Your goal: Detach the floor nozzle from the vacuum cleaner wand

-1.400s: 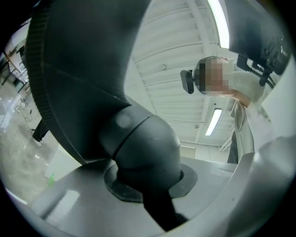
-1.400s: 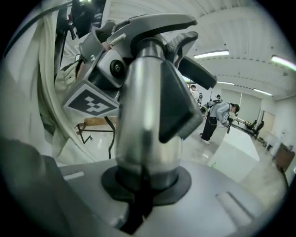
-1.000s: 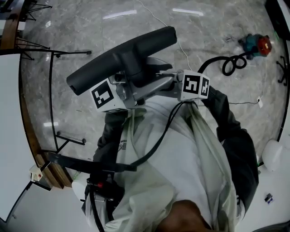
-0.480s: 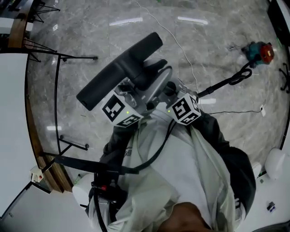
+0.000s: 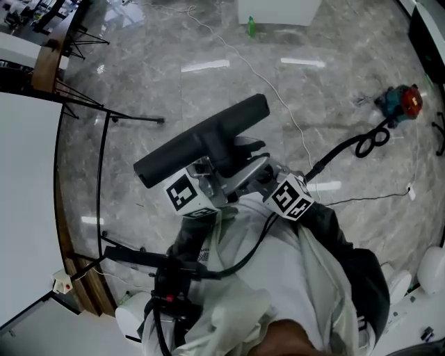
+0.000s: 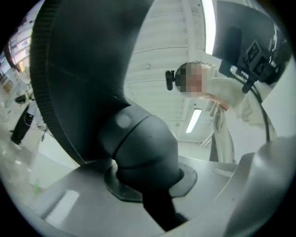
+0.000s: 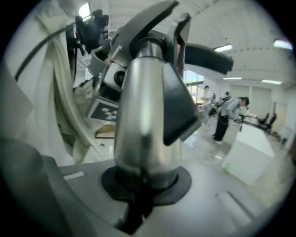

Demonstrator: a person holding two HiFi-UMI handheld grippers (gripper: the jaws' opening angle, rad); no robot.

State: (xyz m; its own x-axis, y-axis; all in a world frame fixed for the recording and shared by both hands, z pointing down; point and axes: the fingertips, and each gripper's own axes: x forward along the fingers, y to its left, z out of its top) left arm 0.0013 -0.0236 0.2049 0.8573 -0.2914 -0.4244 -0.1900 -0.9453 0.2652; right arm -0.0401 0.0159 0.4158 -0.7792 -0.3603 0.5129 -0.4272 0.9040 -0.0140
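In the head view the black floor nozzle [image 5: 201,142] is held up in front of the person's chest, its long bar tilted up to the right. The left gripper [image 5: 219,170] is shut on the nozzle's black neck [image 6: 138,148], which fills the left gripper view under the wide nozzle head [image 6: 83,69]. The right gripper [image 5: 254,177] is shut on the silver wand end [image 7: 143,125], just beside the left gripper. The wand's black catch piece [image 7: 178,106] faces the right gripper's camera. The joint between nozzle and wand is hidden between the two grippers.
The red and teal vacuum body [image 5: 400,103] lies on the marble floor at the right, its black hose [image 5: 348,149] running toward the hands. A green bottle [image 5: 251,26] and a white cabinet [image 5: 278,10] stand far ahead. Black stand legs [image 5: 104,118] and a white table [image 5: 24,208] are at the left.
Both grippers and the nozzle have shifted slightly right and lower in the head view. The right gripper's marker cube has tipped downward. Both grips hold unchanged.
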